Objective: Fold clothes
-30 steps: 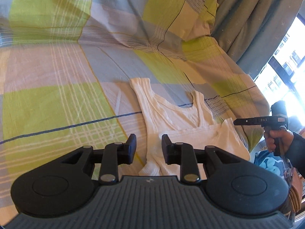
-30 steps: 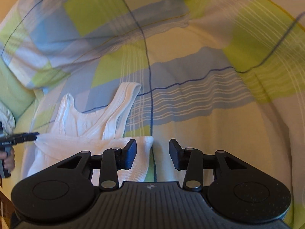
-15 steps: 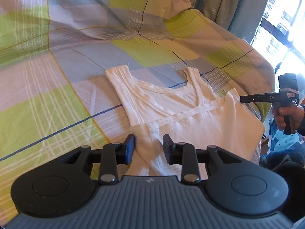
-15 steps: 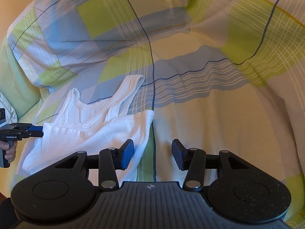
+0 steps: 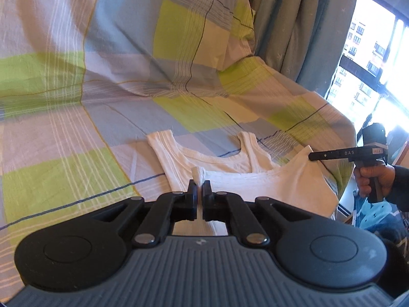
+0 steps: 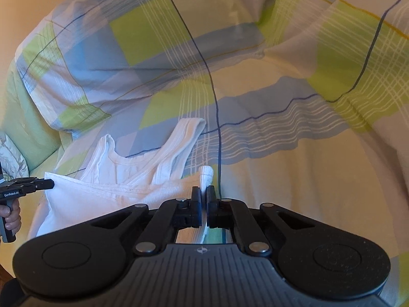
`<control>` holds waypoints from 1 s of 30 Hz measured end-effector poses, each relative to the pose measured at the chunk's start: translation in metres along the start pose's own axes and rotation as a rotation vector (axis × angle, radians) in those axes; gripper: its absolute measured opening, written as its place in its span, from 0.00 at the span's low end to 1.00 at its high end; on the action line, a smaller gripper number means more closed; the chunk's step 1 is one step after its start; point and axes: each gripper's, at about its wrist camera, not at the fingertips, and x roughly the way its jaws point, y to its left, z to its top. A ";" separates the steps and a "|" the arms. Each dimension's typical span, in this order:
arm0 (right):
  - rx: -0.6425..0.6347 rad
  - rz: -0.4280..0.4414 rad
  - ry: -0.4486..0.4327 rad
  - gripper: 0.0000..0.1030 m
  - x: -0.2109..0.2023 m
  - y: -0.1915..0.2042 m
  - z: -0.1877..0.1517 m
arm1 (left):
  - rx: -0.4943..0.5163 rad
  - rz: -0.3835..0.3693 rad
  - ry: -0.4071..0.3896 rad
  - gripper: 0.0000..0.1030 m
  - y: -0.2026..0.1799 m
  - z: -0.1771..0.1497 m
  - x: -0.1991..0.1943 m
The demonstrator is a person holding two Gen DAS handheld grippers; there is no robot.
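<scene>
A white ribbed cotton tank top [image 5: 230, 176] lies low in the middle of the left wrist view, on a bed covered by a checked sheet of green, blue and cream cotton [image 5: 76, 117]. Its straps point toward the top of the frame and its lower part is doubled up over the chest, likely a first fold under way.

The black left gripper [image 5: 200, 189], at lower centre of its own view, has just been closing; its jaws are pinched tight on a small bunch of the folded hem corner, which pokes up between them. The black right gripper [image 6: 203, 194] has likewise just closed, nipping the opposite hem corner at lower centre of the right wrist view. Holding both corners at once probably keeps the edge taut and straight, so the fold can be carried evenly.
</scene>
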 end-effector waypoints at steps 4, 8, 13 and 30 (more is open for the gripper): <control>0.001 -0.006 -0.062 0.04 -0.015 0.003 0.016 | -0.035 0.023 -0.030 0.01 0.020 0.018 0.002; 0.019 -0.006 -0.095 0.04 0.001 -0.003 0.043 | -0.059 0.047 -0.034 0.01 0.040 0.034 0.024; 0.001 -0.015 -0.098 0.04 0.043 -0.009 0.066 | -0.080 0.073 -0.019 0.01 0.063 0.042 0.055; 0.007 -0.093 -0.083 0.03 0.102 -0.031 0.071 | -0.137 0.152 0.020 0.01 0.084 0.029 0.092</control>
